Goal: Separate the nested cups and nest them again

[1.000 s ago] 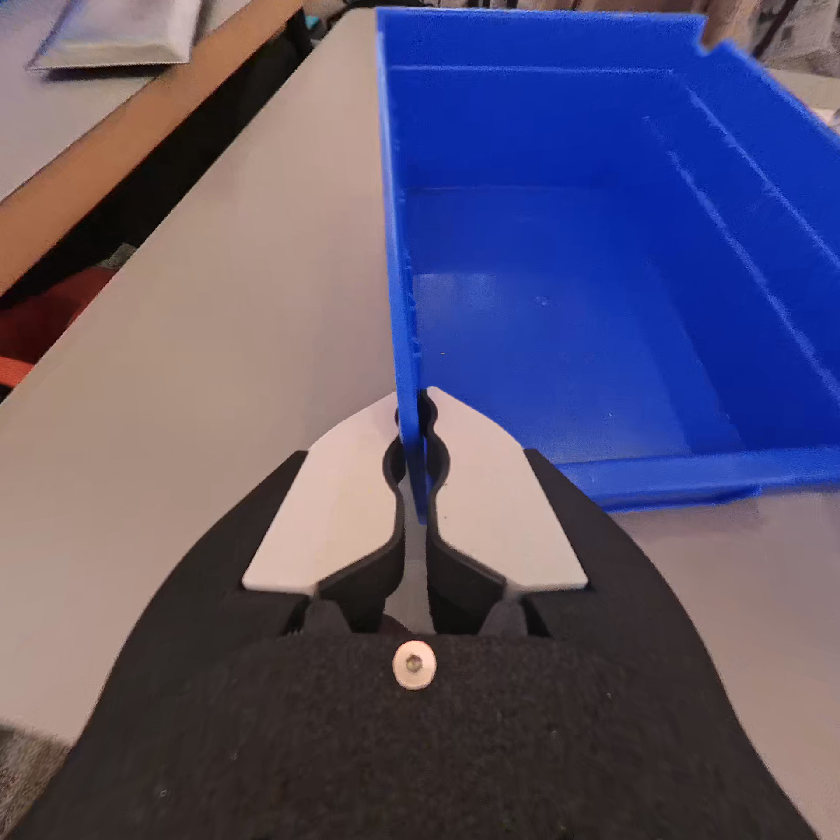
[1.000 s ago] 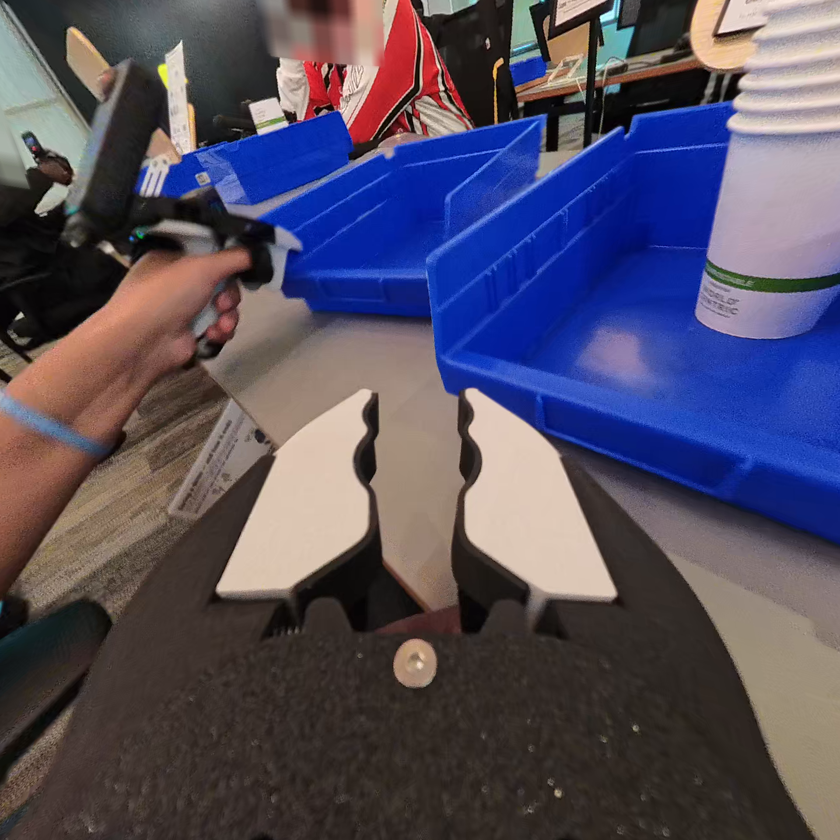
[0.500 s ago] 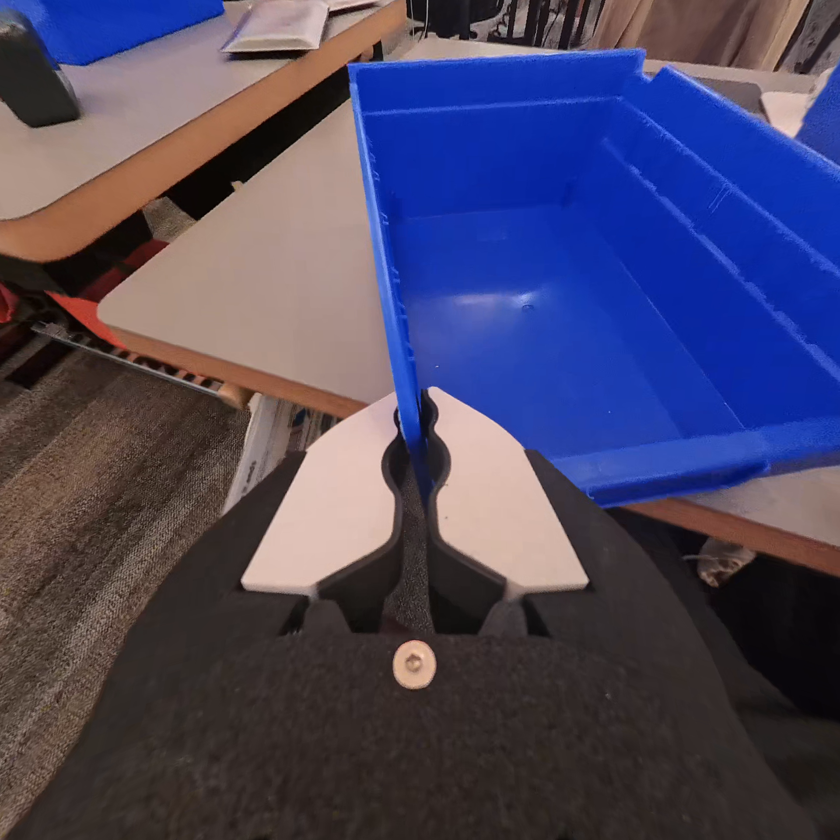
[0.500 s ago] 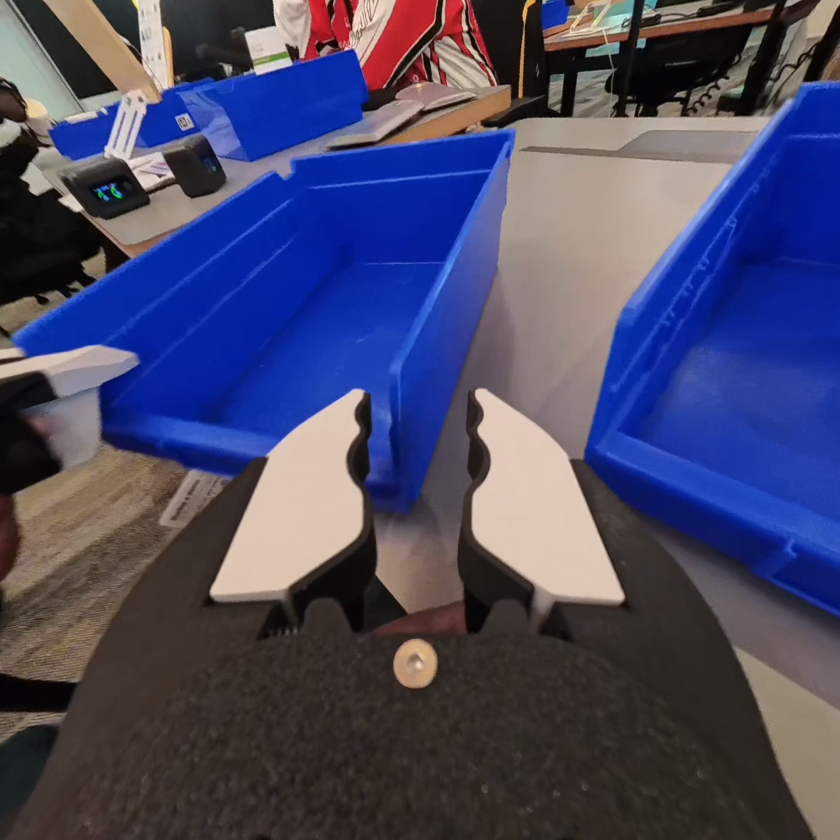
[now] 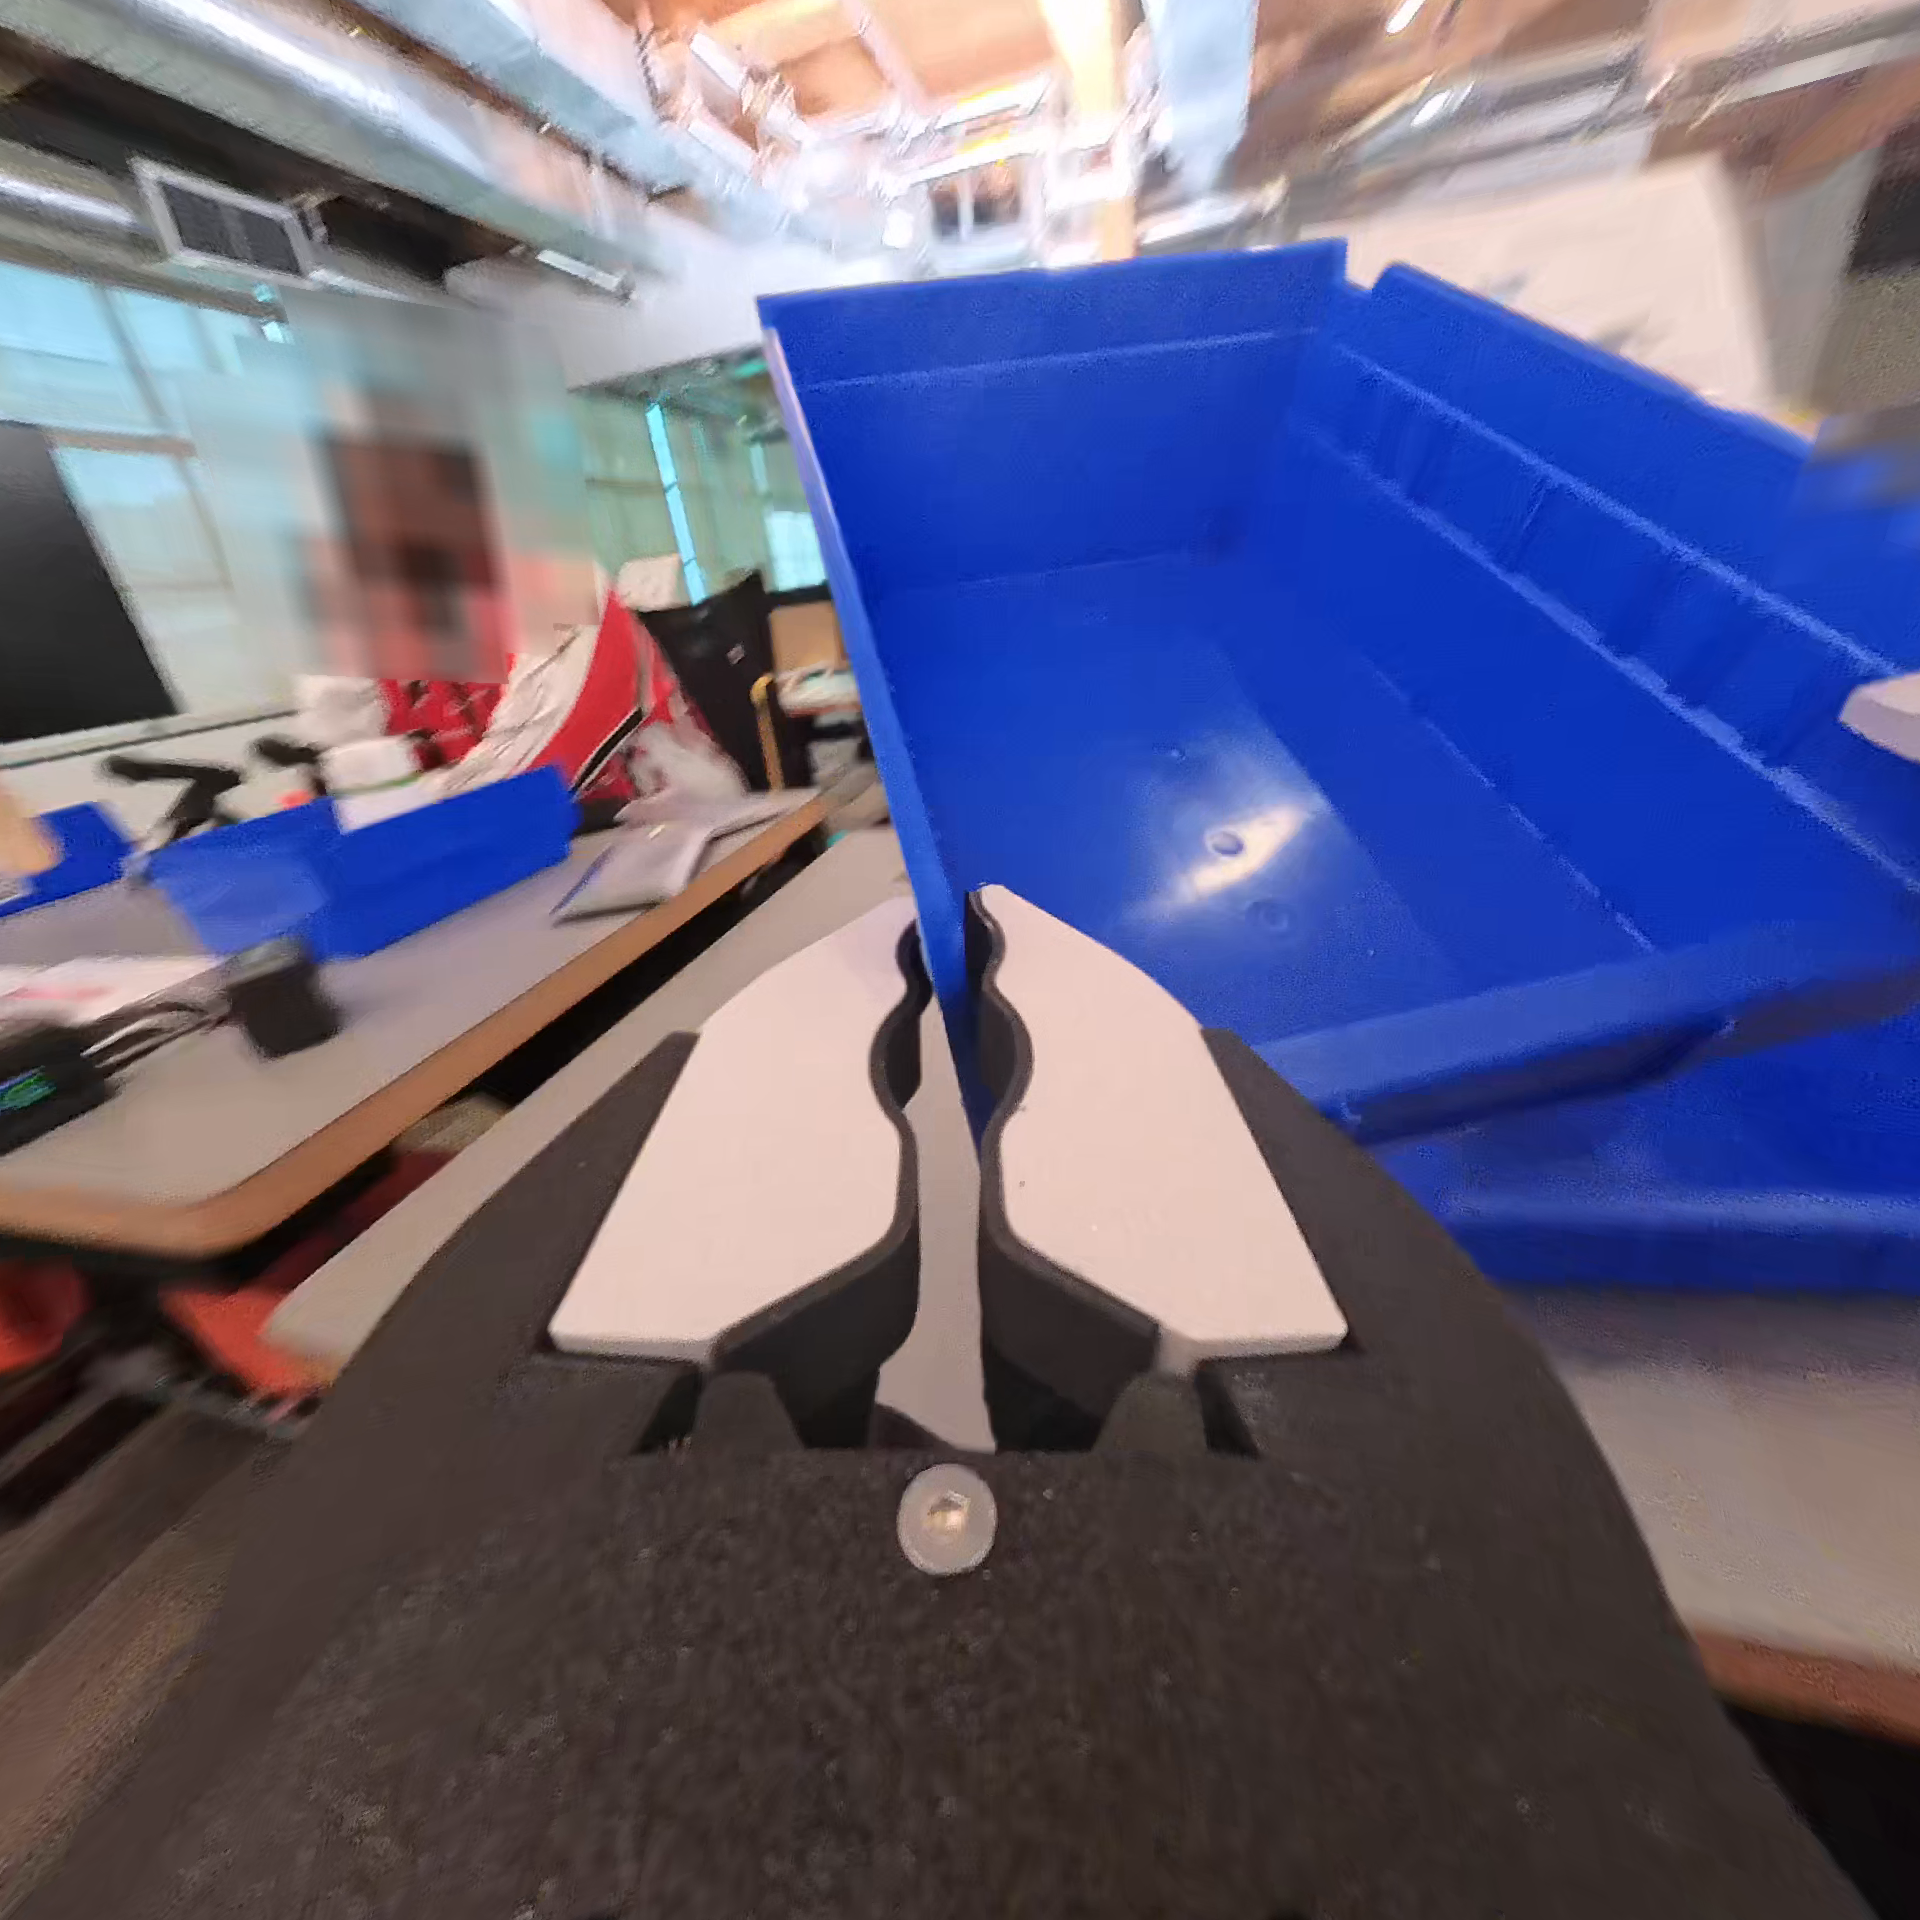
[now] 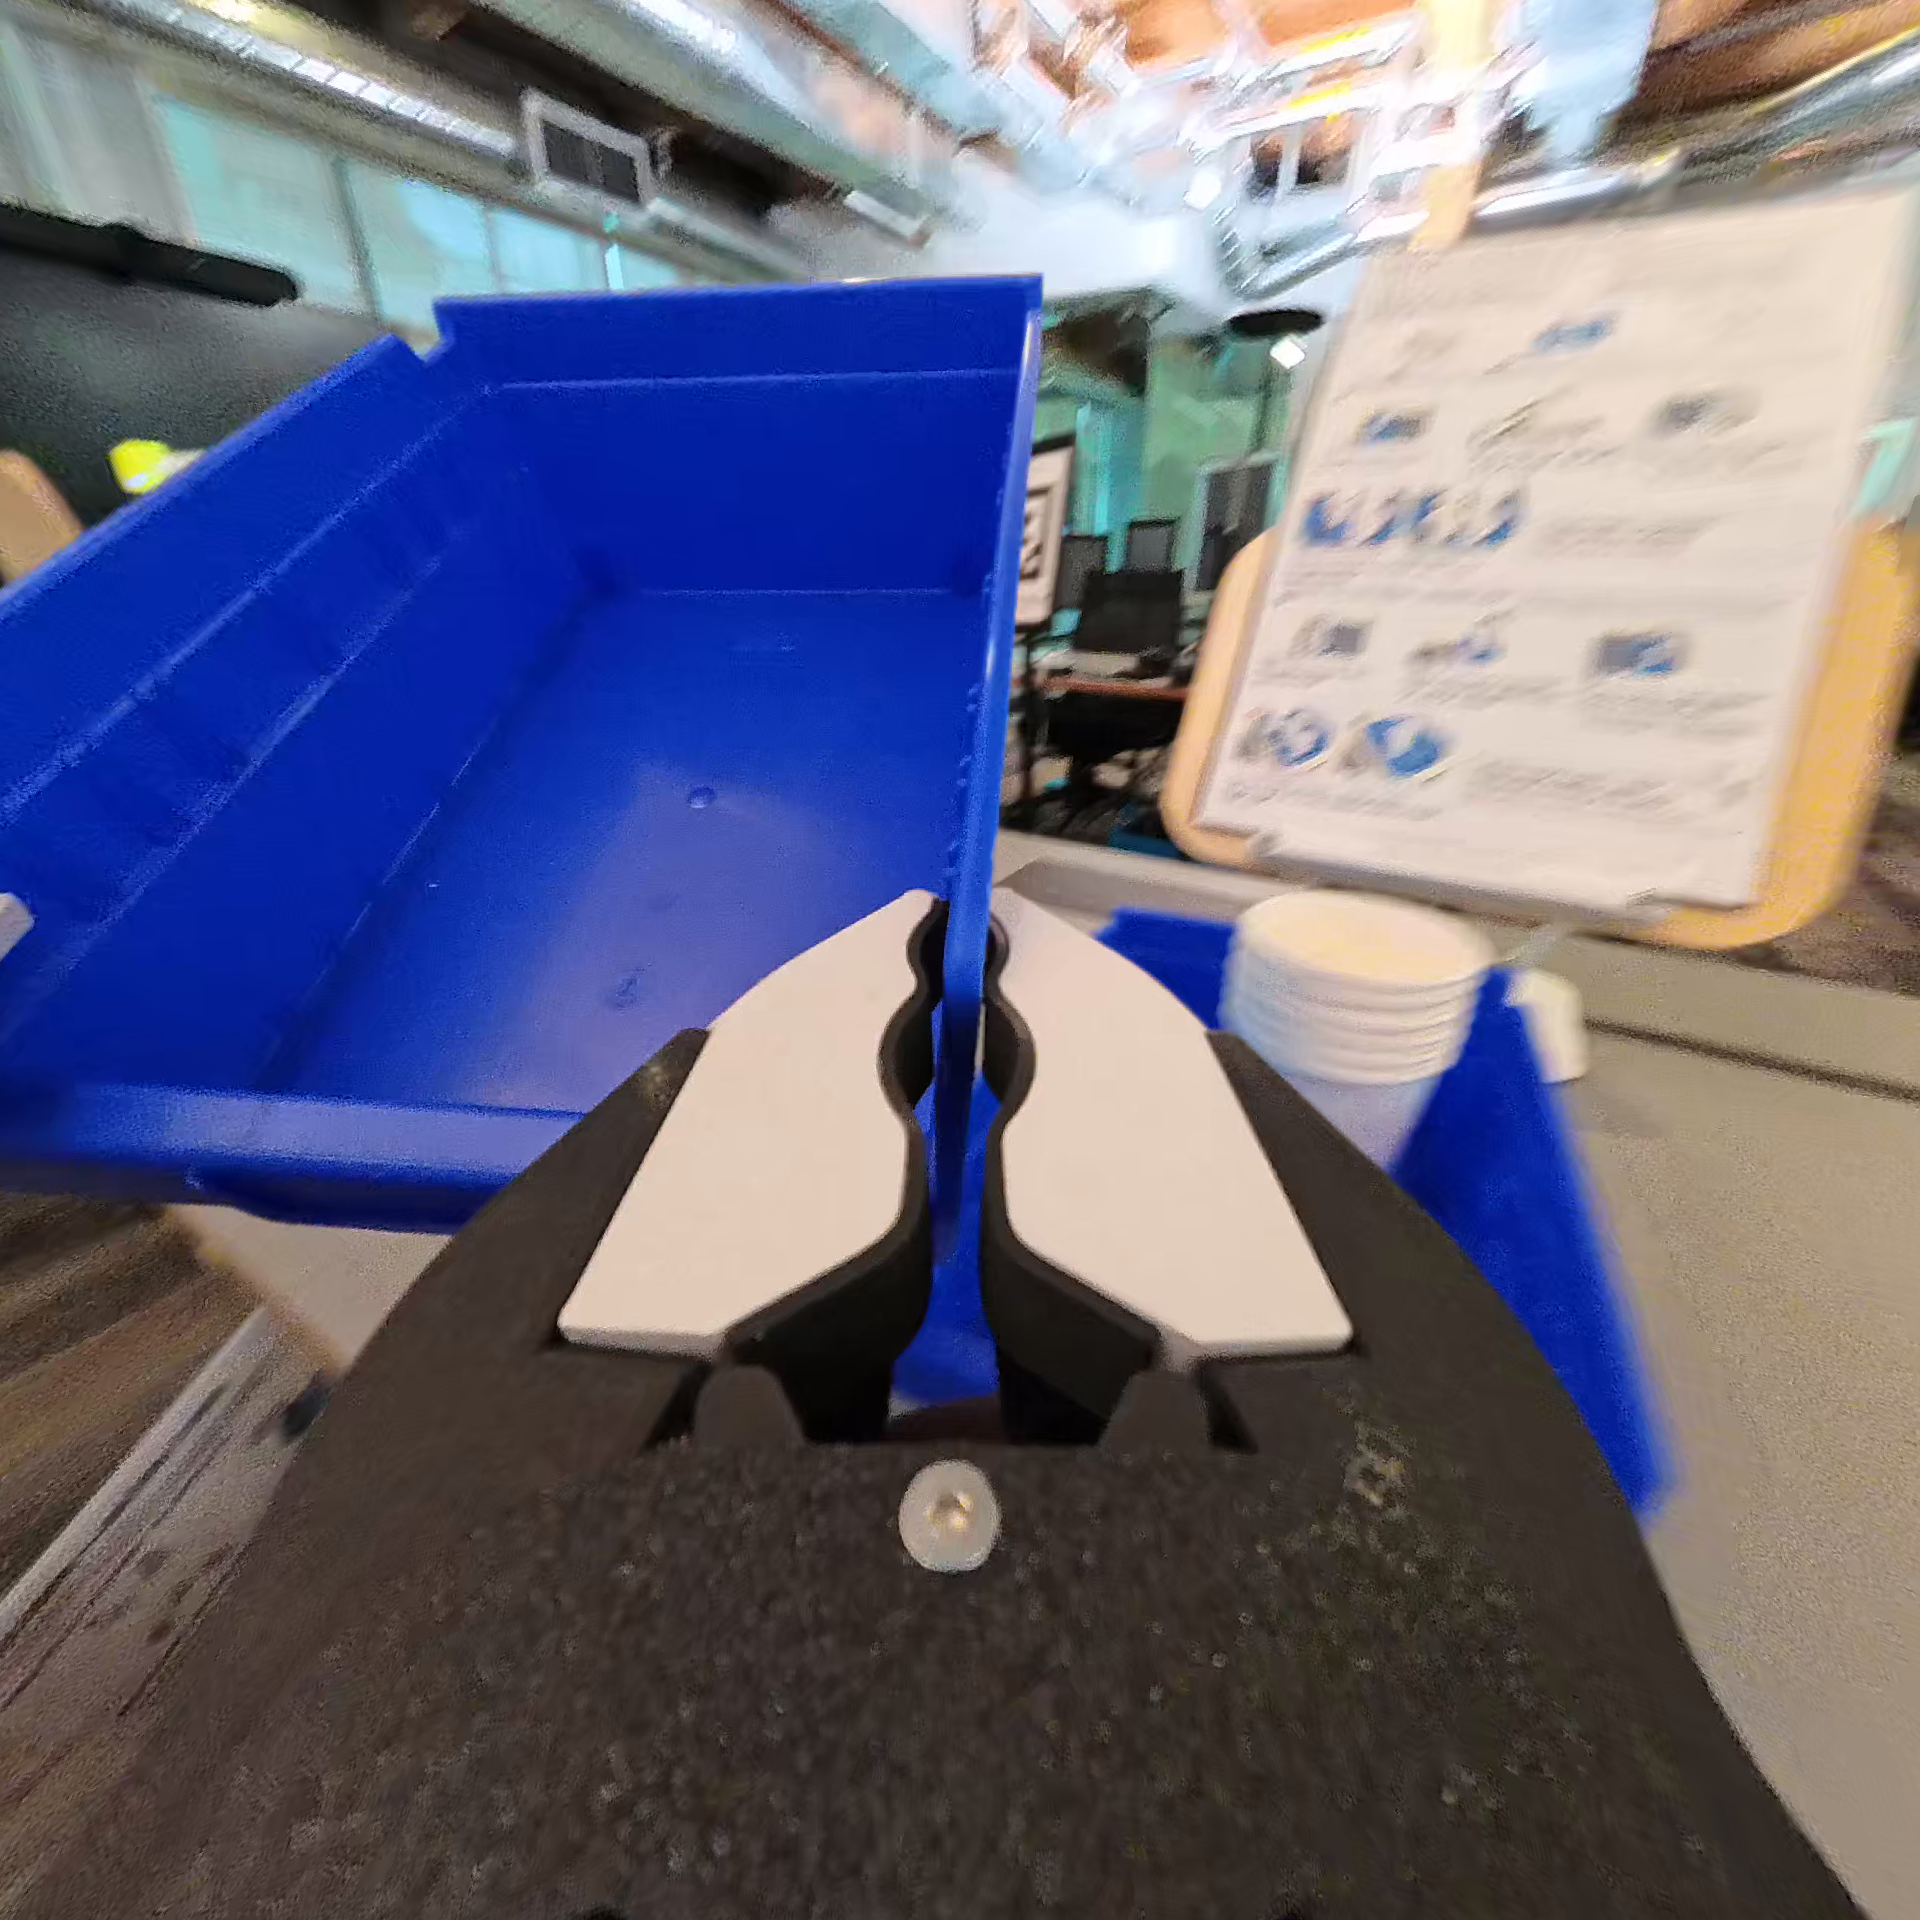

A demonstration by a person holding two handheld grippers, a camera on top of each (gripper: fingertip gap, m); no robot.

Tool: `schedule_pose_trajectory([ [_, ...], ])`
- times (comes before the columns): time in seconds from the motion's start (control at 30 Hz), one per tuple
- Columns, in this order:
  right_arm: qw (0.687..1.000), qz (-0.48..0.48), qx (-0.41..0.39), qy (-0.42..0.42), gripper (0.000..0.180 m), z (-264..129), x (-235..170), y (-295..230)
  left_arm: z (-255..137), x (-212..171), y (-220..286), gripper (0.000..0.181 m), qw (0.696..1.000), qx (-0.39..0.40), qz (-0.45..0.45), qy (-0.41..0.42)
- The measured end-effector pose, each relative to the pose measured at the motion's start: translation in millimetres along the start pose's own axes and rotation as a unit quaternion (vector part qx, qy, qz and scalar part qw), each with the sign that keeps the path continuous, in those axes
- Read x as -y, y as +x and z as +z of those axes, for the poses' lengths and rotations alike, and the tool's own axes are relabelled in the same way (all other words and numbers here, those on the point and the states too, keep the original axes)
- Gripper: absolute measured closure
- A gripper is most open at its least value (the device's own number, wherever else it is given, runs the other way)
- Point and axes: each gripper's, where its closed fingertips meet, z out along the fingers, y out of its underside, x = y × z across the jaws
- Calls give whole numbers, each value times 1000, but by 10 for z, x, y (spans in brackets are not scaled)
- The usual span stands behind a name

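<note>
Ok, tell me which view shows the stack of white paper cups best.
The right wrist view. The stack of white nested paper cups stands there in a second blue plastic bin, right of the right gripper, which clamps the lifted blue plastic bin. The left wrist view shows no cups, only the left gripper pinching that bin's wall.

On my feeds I log the following. One empty blue bin, tilted, lifted above a grey table. A second blue bin stands on that table. A sheet of pictures on a wooden board stands behind it, too blurred for me to make out. A neighbouring table carries another blue bin, a small black block and a flat grey packet. A person in red and white sits behind it. Ceiling ducts run overhead.
</note>
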Motion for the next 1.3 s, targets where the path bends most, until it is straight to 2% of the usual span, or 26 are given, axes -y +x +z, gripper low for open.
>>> schedule_pose_trajectory([
  [0.13, 995, -25, -96, 16, 176, -261, 557, 1113, 420, 724, 978, 176, 995, -81, -23, 46],
  [0.27, 982, -29, -184, -13, 175, -734, 657, 2304, 723, 970, 2262, 176, 983, -178, -42, 31],
  [0.33, 972, -30, -227, -46, 175, -987, 546, 2852, 842, 875, 2927, 177, 973, -219, -68, 3],
  [0.47, 953, -14, -289, -95, 175, -1442, 181, 3818, 916, 439, 4168, 178, 952, -280, -105, -64],
  [0.6, 947, 30, -281, -153, 175, -1657, -496, 4497, 899, 10, 4950, 178, 951, -283, -75, -95],
  [0.8, 942, 117, -254, -187, 175, -1822, -1178, 4886, 720, -540, 5429, 176, 938, -306, -57, -153],
  [1.07, 932, 68, -265, -239, 176, -1792, -1445, 5063, 659, -935, 5579, 173, 923, -320, -60, -205],
  [1.1, 931, 58, -266, -242, 176, -1798, -1469, 5086, 633, -956, 5607, 169, 917, -329, -61, -215],
  [1.17, 937, 66, -260, -222, 176, -1790, -1456, 5094, 572, -978, 5599, 145, 908, -340, -67, -236],
  [1.23, 934, 68, -280, -213, 159, -1854, -1399, 5132, 458, -935, 5465, 124, 903, -355, -61, -235],
  [1.3, 927, 47, -314, -197, 145, -1964, -1129, 5120, 270, -884, 5198, 122, 897, -368, -50, -238],
])
